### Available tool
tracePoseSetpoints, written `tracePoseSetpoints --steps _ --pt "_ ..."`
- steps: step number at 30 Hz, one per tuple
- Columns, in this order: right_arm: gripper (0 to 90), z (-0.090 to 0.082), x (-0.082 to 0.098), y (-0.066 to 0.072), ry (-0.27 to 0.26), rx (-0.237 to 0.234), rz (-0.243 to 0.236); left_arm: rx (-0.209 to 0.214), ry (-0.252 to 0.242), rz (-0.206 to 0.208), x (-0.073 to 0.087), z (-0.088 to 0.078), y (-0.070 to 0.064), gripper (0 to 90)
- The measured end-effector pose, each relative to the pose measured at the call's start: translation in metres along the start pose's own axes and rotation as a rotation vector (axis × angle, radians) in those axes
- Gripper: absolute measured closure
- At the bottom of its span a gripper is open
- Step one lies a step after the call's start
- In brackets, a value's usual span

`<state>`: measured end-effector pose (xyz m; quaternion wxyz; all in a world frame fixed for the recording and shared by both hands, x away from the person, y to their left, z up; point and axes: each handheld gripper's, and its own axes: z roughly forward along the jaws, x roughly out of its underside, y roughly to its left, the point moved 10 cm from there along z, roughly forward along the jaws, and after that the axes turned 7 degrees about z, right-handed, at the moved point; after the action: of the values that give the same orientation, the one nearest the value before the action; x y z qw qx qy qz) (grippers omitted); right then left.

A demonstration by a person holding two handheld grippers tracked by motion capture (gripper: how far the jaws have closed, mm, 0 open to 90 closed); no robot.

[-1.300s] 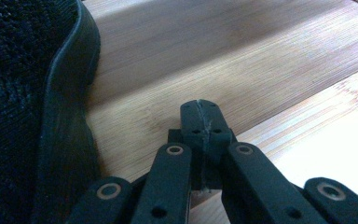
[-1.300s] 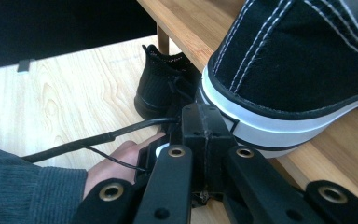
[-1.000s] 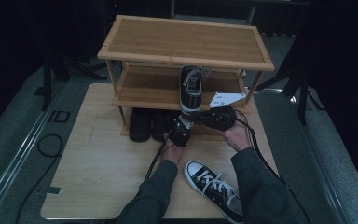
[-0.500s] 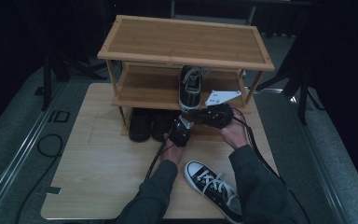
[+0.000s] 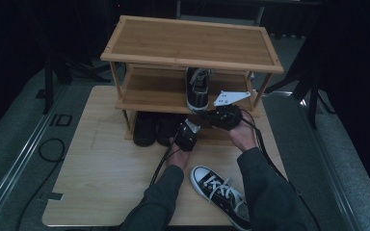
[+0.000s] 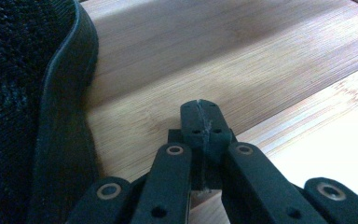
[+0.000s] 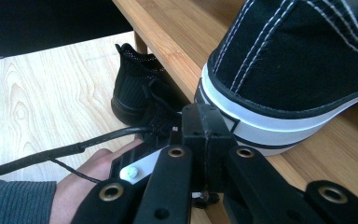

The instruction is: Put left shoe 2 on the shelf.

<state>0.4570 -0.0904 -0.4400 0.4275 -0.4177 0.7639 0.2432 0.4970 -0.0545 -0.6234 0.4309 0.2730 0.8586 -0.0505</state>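
The black canvas sneaker with white rubber sole [image 5: 197, 89] is standing on the middle shelf of the bamboo shoe rack [image 5: 139, 94], heel toward the person, at roughly 12 o'clock from both hands. The right gripper [image 5: 207, 115] is sitting just at the heel; in the right gripper view its jaws are pressed together, empty, with the tip at or just beside the white heel band [image 7: 279, 128]; whether it touches cannot be told. The left gripper [image 5: 189, 126] is resting lower, at about 7 o'clock from the right one, jaws likewise closed on nothing, beside the black knit shoe [image 6: 23, 116] on the bottom shelf.

Handling judgement: the sneaker is probably light; its canvas upper is soft and collapsing under pressure, while the rubber sole and heel band are stiffer and grippy. The firmest hold is likely the heel rim or the sole edge. The matching second sneaker [image 5: 221, 197] is lying on the light wooden board [image 5: 96, 183] at 6 o'clock.
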Motion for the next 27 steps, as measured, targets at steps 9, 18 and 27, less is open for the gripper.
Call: tracePoseSetpoints --steps 9,18,27 --pt "83.5 -0.003 0.002 0.001 0.009 -0.007 0.001 0.006 0.002 -0.003 0.0 0.0 0.001 90.0" --pt "78.8 -0.016 0.009 -0.001 0.041 -0.003 -0.006 -0.004 0.002 0.008 0.0 0.0 0.0 90.0" --pt "68.8 -0.024 0.024 0.007 0.152 -0.004 -0.054 -0.005 0.002 0.007 0.0 0.0 0.0 89.9"
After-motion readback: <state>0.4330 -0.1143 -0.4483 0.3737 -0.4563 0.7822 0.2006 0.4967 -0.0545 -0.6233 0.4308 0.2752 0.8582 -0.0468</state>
